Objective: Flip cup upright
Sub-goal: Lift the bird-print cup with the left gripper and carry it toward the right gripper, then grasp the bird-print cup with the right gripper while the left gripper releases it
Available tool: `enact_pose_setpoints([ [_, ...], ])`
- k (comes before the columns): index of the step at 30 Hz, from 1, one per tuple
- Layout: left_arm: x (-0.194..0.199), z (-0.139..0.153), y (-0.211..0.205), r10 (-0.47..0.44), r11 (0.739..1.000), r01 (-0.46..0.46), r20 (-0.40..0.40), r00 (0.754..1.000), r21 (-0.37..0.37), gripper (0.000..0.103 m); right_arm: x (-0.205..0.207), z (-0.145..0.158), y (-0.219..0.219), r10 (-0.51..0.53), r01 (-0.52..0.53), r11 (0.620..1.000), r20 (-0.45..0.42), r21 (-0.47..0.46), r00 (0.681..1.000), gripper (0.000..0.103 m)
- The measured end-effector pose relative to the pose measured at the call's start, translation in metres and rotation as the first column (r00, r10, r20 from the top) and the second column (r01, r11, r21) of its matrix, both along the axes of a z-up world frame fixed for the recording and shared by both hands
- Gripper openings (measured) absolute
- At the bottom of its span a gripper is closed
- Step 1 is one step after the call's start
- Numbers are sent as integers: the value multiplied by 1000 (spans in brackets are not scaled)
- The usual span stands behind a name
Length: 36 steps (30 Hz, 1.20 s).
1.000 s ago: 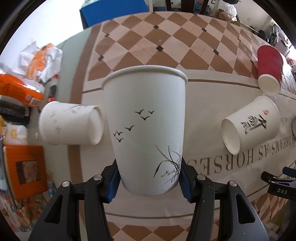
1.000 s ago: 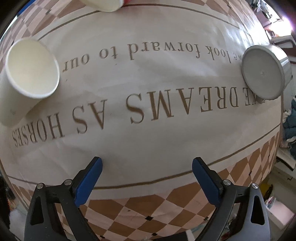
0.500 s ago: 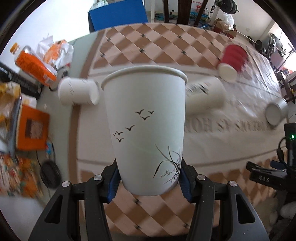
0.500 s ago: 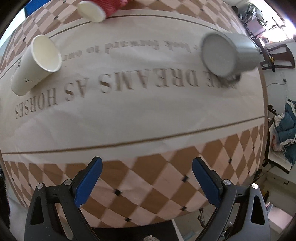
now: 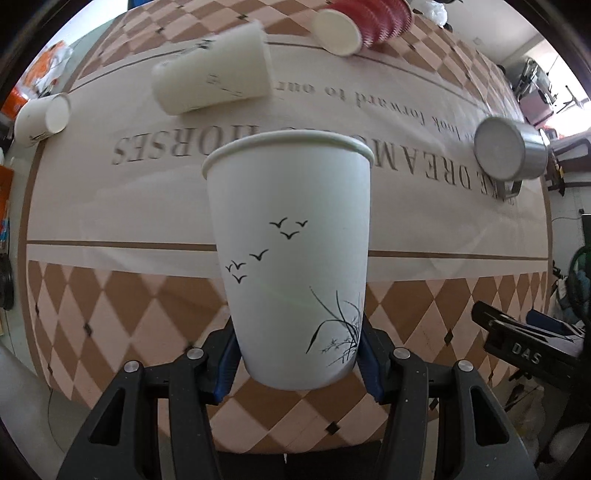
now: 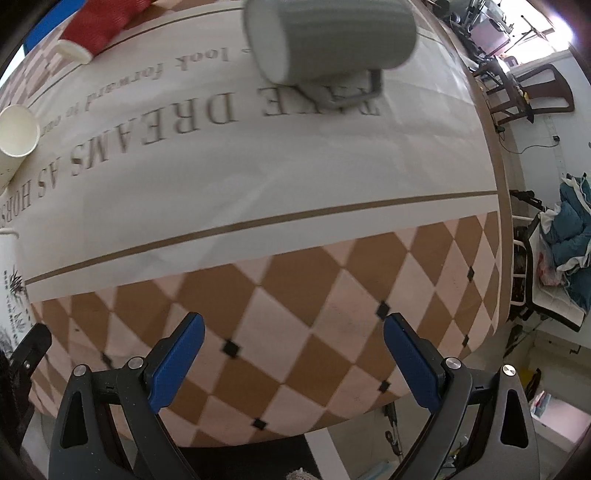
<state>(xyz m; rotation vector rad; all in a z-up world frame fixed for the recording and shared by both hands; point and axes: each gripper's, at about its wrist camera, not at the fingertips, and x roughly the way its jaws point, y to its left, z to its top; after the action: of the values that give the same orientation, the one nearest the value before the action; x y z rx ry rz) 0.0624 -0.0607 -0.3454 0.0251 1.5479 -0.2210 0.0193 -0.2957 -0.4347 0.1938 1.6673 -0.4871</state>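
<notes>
My left gripper (image 5: 295, 365) is shut on a white paper cup with black birds and grass (image 5: 291, 258). It holds the cup by its base, rim up, above the near edge of the table (image 5: 110, 314). A strip of the same cup shows at the left edge of the right wrist view (image 6: 9, 295). My right gripper (image 6: 291, 363) is open and empty above the near right part of the table (image 6: 295, 295). Its black body shows at the right of the left wrist view (image 5: 517, 339).
On the lettered cloth lie a white paper cup on its side (image 5: 214, 70), another small white cup (image 5: 42, 118) at far left, a red cup stack (image 5: 365, 22) and a grey mug on its side (image 6: 328, 40). A chair with clothes (image 6: 561, 258) stands to the right.
Both grippers have pulled back toward the near table edge and swung; the left one still holds the cup rim up. The lying cups and the mug now appear farther up in both views.
</notes>
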Motion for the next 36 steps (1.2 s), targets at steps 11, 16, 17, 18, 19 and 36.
enact_pose_setpoints([
  [11,6,-19,-27,-41,998,41,-4,999,48,53,-27,-12,-45,1,-1,1000,-5,15,1000,99],
  [16,12,-17,-31,-49,998,49,-2,999,49,86,-2,6,-33,9,-9,1000,-7,12,1000,99],
  [17,13,-17,-35,-51,998,51,6,999,46,90,-1,6,-32,15,-15,1000,-11,9,1000,99],
  [18,12,-10,-36,-56,997,55,29,998,54,93,9,10,-23,17,-17,1000,-15,8,1000,99],
  [19,15,-2,-34,-61,997,59,39,997,54,93,10,9,-22,21,-21,1000,-16,9,1000,99],
  [36,-29,-30,92,64,961,-75,49,997,266,93,0,-15,40,124,-124,992,-54,15,991,99],
])
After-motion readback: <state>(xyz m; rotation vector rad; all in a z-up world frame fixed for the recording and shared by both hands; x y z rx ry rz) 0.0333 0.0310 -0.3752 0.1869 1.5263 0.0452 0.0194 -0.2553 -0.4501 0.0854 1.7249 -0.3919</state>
